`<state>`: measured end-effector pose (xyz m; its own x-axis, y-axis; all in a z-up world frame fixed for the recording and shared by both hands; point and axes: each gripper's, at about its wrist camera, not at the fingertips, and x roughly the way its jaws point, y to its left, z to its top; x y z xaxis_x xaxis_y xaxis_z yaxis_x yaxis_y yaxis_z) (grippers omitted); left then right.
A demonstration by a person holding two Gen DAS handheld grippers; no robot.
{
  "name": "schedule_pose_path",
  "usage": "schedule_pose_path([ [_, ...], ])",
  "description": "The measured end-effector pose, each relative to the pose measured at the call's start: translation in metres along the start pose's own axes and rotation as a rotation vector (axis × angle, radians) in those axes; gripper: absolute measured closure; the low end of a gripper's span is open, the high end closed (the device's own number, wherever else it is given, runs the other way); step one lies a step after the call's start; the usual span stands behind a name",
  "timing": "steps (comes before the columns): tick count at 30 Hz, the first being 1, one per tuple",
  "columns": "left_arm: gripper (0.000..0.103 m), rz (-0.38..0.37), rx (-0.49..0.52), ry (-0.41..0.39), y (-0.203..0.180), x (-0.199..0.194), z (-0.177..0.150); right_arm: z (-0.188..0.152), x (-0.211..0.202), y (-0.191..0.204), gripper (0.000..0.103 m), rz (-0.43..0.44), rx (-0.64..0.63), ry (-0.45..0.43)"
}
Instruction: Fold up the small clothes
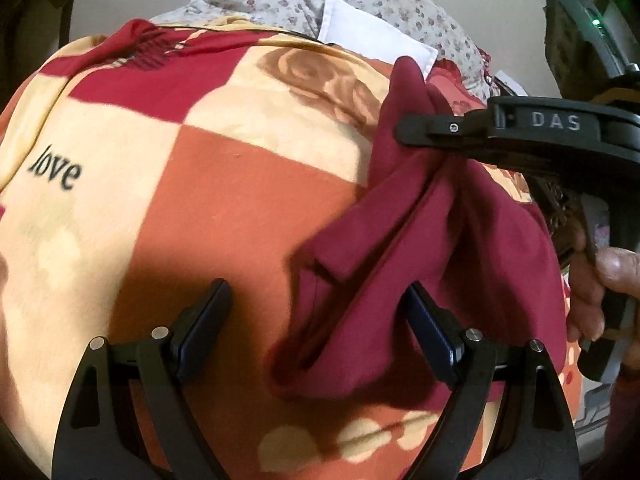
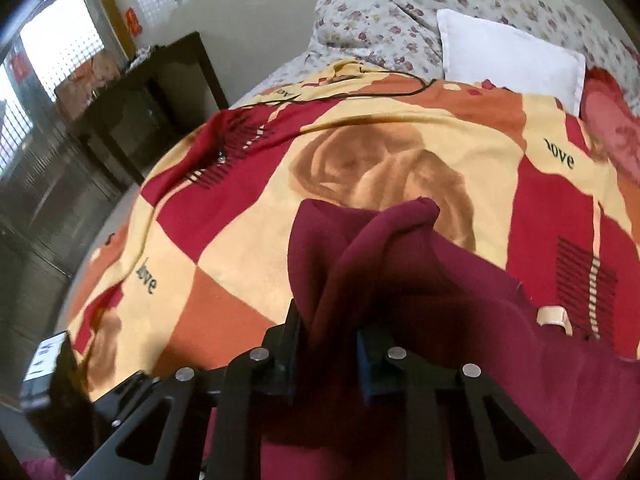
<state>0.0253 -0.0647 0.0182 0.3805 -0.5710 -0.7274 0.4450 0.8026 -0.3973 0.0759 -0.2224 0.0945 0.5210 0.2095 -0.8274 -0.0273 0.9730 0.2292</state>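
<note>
A small maroon garment [image 1: 404, 248] lies crumpled on the patterned blanket [image 1: 208, 184]. From the right side of the left wrist view, my right gripper [image 1: 416, 134] reaches in and pinches an upper fold of it, lifting that part off the bed. In the right wrist view the maroon garment [image 2: 360, 248] is bunched between the nearly closed fingers of the right gripper [image 2: 330, 346]. My left gripper [image 1: 320, 314] stands wide open low over the blanket. Its right finger [image 1: 428, 324] is against the garment's lower edge and its left finger [image 1: 212, 312] is over bare blanket.
The blanket [image 2: 248, 240] covers a bed, with a white pillow [image 2: 508, 56] and a floral quilt [image 2: 380, 16] at the far end. A thin black cable [image 2: 360, 94] lies across the blanket. A dark cabinet [image 2: 148, 108] stands to the left. A hand [image 1: 612, 272] holds the right gripper.
</note>
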Motion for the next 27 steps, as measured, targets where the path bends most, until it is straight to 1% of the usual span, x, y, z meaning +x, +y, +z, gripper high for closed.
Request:
schedule_pose_path([
  [1,0.016,-0.009,0.0,0.006,-0.001,0.002,0.001,-0.002,-0.001,0.0,0.082,0.011,0.003,-0.002],
  [2,0.019,-0.023,-0.002,0.01,-0.001,0.002,0.001,-0.003,-0.002,-0.002,0.082,0.024,0.01,-0.006],
  [3,0.041,-0.049,-0.004,0.017,-0.001,0.002,0.001,-0.004,-0.003,-0.005,0.082,0.038,0.021,-0.012],
  [4,0.065,-0.102,-0.003,0.04,-0.002,0.005,0.004,-0.005,-0.005,-0.007,0.082,0.054,0.031,-0.016],
  [5,0.067,-0.128,-0.002,0.054,-0.005,0.004,0.003,-0.006,-0.007,-0.009,0.082,0.075,0.042,-0.019],
  [7,0.077,-0.117,0.04,0.043,-0.015,-0.002,0.002,-0.01,-0.011,-0.012,0.082,0.088,0.05,-0.033],
  [9,0.08,-0.129,0.061,0.034,-0.023,-0.011,0.002,-0.014,-0.023,-0.018,0.083,0.103,0.065,-0.054],
  [12,0.081,-0.171,0.084,0.01,-0.043,-0.028,0.006,-0.018,-0.043,-0.031,0.083,0.127,0.101,-0.096],
  [14,0.082,-0.204,0.109,-0.001,-0.062,-0.038,0.01,-0.021,-0.063,-0.043,0.083,0.142,0.123,-0.129],
  [16,0.082,-0.243,0.141,-0.009,-0.088,-0.044,0.013,-0.023,-0.082,-0.055,0.083,0.139,0.134,-0.162],
  [19,0.083,-0.3,0.204,-0.015,-0.129,-0.048,0.02,-0.032,-0.118,-0.077,0.083,0.126,0.157,-0.22],
  [22,0.083,-0.348,0.273,-0.008,-0.173,-0.047,0.018,-0.049,-0.153,-0.107,0.083,0.104,0.194,-0.27],
  [24,0.083,-0.361,0.322,0.002,-0.2,-0.041,0.014,-0.063,-0.172,-0.129,0.084,0.078,0.219,-0.291],
  [27,0.083,-0.38,0.374,0.046,-0.238,-0.024,0.002,-0.092,-0.19,-0.165,0.084,0.042,0.275,-0.302],
])
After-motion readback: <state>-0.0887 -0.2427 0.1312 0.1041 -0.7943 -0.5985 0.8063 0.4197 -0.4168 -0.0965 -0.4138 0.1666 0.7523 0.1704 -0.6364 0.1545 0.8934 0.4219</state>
